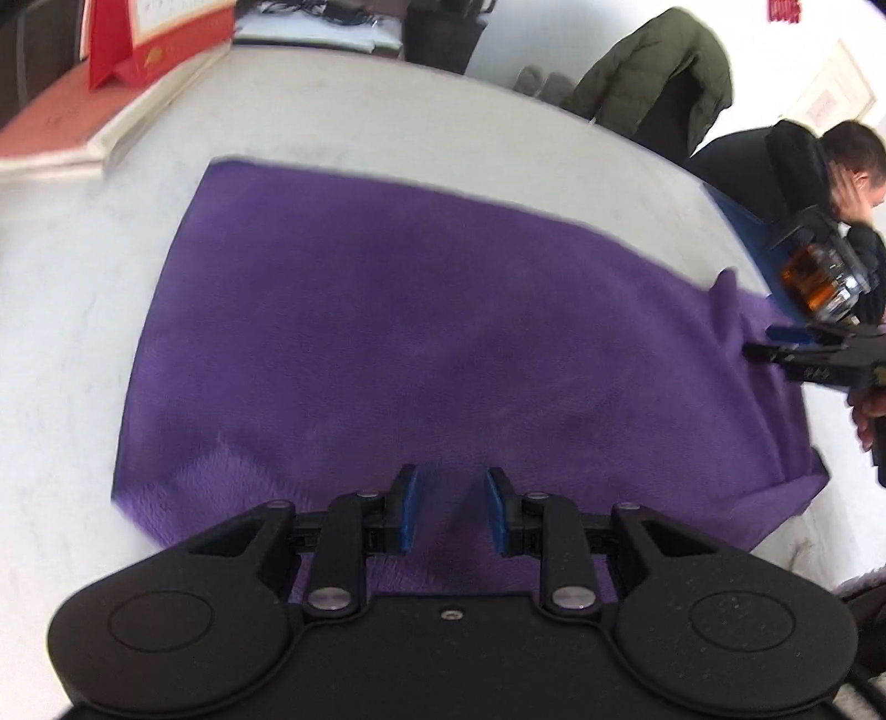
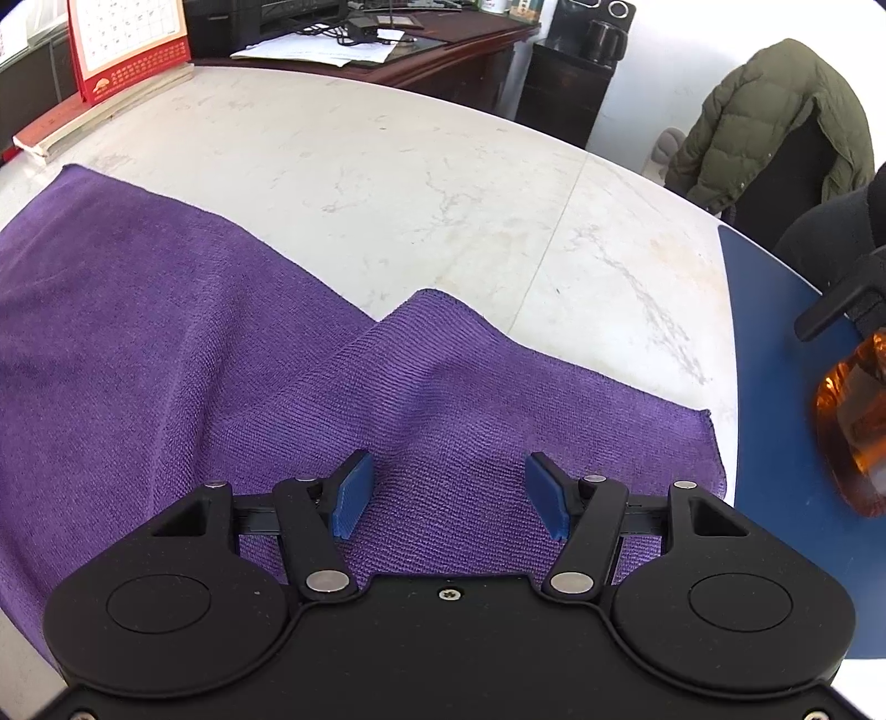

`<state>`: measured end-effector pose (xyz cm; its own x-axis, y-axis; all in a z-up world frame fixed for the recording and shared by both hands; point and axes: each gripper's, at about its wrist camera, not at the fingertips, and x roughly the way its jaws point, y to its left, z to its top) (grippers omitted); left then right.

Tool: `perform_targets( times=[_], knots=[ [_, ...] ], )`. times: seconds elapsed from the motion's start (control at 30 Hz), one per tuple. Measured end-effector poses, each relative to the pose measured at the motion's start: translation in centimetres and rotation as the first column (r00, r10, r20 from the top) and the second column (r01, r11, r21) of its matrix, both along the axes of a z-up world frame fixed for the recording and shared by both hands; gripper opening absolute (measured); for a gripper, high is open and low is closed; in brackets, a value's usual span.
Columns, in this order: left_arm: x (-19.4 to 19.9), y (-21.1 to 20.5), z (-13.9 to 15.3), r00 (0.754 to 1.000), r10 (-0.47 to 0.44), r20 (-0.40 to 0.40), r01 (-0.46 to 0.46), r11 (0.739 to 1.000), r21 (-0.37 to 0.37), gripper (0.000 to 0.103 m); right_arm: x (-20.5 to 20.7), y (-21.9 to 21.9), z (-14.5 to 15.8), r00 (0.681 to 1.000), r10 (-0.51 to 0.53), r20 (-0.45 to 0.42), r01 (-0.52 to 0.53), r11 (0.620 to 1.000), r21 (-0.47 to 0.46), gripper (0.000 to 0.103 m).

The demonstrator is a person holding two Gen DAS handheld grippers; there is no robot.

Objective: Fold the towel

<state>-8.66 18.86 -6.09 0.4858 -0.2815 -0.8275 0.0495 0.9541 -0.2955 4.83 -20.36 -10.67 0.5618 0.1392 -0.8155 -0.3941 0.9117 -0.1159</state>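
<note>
Mostly flat, the purple towel (image 1: 421, 343) lies spread on the white marble table (image 2: 443, 183), its long axis running side to side across both wrist views. Its far edge is humped into a raised fold (image 2: 426, 310) near the right end, and a near corner hangs rumpled at the table edge. The left gripper (image 1: 451, 512) sits low over the towel's near edge, fingers pointing across the cloth, blue pads (image 1: 408, 512) a moderate gap apart with nothing clamped between them. The right gripper (image 2: 448, 495) is level above the towel's right end, jaws spread wider, empty. A red calendar (image 2: 130, 47) stands on the table's far side.
</note>
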Motion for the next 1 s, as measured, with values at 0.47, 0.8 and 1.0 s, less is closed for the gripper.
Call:
perform_targets(
  times=[0.47, 0.8, 1.0],
  knots=[
    [-8.4, 2.7, 1.2, 0.978, 0.179, -0.105, -0.141, 0.945, 0.295, 0.025, 0.4, -0.4, -0.3, 1.000, 0.010, 0.000, -0.010, 1.000, -0.002, 0.062],
    [-8.1, 3.4, 4.2, 0.960, 0.279, -0.018, -0.260, 0.914, 0.313, 0.026, 0.7, -0.3, -0.1, 1.000, 0.002, 0.004, -0.002, 1.000, -0.010, 0.062],
    [-1.1, 0.2, 4.8, 0.983, 0.163, 0.086, -0.177, 0.966, 0.189, 0.026, -1.4, -0.1, 1.7, 0.998, 0.014, 0.062, -0.015, 1.000, 0.025, 0.062]
  ],
)
